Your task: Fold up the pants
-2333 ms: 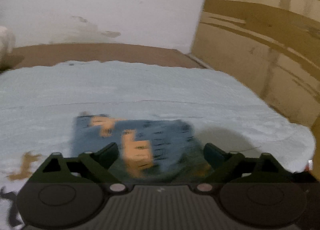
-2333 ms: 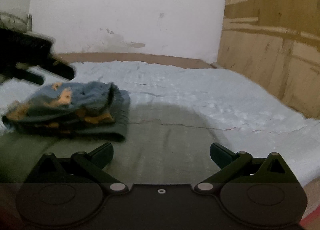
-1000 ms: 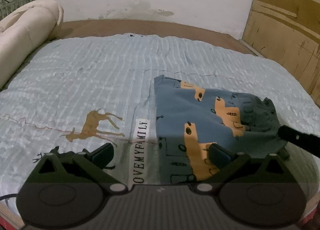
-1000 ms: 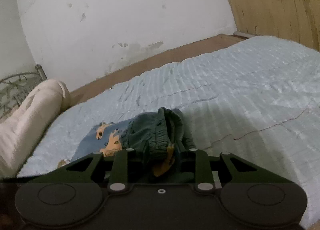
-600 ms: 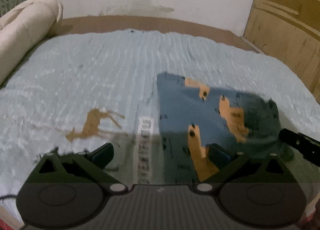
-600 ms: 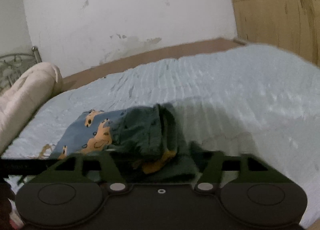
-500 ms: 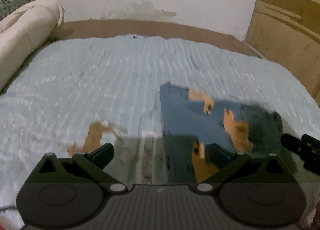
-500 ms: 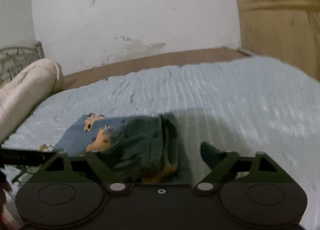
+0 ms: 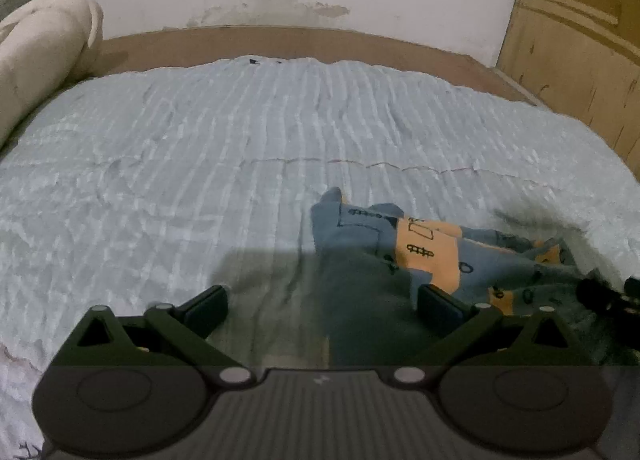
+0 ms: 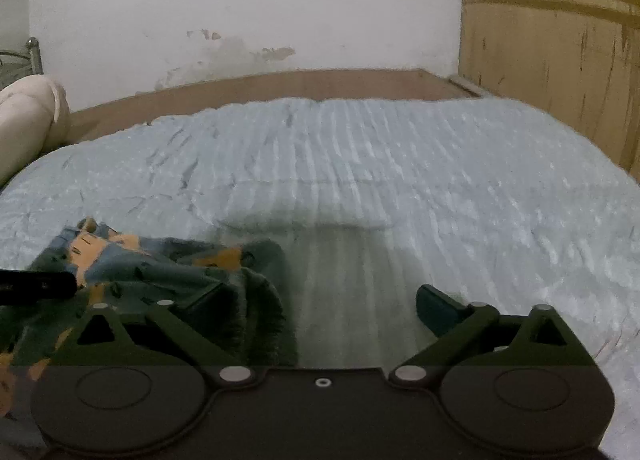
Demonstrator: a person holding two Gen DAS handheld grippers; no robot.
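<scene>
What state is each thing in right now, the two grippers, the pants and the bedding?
Left gripper: open, holding nothing, low over the pants' edge.
Right gripper: open, holding nothing, beside the pants.
Pants: folded into a rumpled bundle, lying on the quilt.
Quilt: spread out, wrinkled.
Cream bedroll: rolled, at the bed's far left.

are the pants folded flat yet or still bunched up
Folded over but bunched: the pants lie in a rumpled, layered heap on the blue bedspread, with ridges of cloth standing up. Neither gripper holds them.

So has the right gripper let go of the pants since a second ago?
Yes. The right gripper was shut on the pants; now its jaws stand wide open, with the pants lying bunched on the bedspread.
</scene>
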